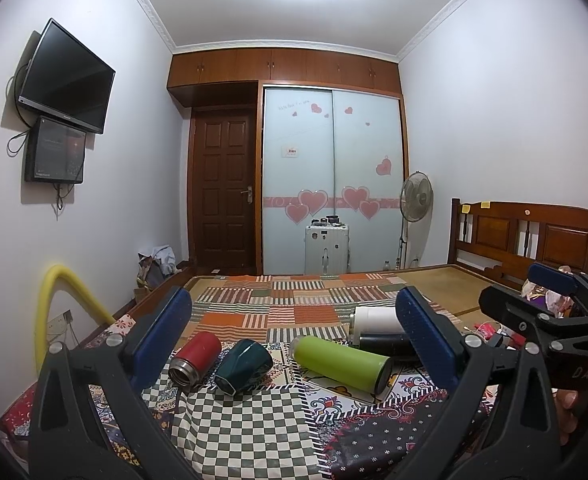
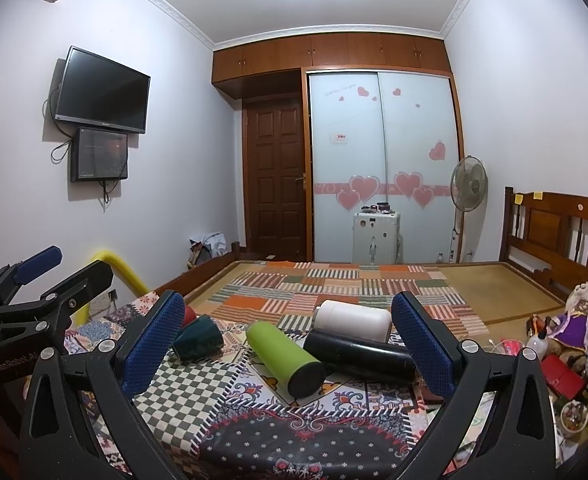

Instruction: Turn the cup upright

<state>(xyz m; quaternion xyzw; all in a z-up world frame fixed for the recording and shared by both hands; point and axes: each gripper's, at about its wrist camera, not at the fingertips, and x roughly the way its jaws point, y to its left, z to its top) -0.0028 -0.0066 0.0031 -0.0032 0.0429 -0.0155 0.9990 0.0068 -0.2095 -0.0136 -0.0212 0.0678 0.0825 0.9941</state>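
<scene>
I am looking across the patchwork-quilted wooden bed (image 1: 294, 304). Five cylinders are lying on their sides: lime-green metal flask (image 1: 340, 363), black flask (image 2: 360, 354), white bottle (image 2: 352, 318), red steel tumbler (image 1: 195, 358), and the dark green faceted cup (image 1: 243, 365), its base facing me. I am holding the left gripper (image 1: 294, 344) and right gripper (image 2: 289, 346) spread wide, grasping nothing, both hovering short of the cups.

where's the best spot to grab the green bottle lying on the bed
Probably the middle of the green bottle, coming from above with one finger on each long side. It lies on its side on the patchwork cloth, its dark end toward the camera, and its round body is bare there. Both grippers are open.
</scene>
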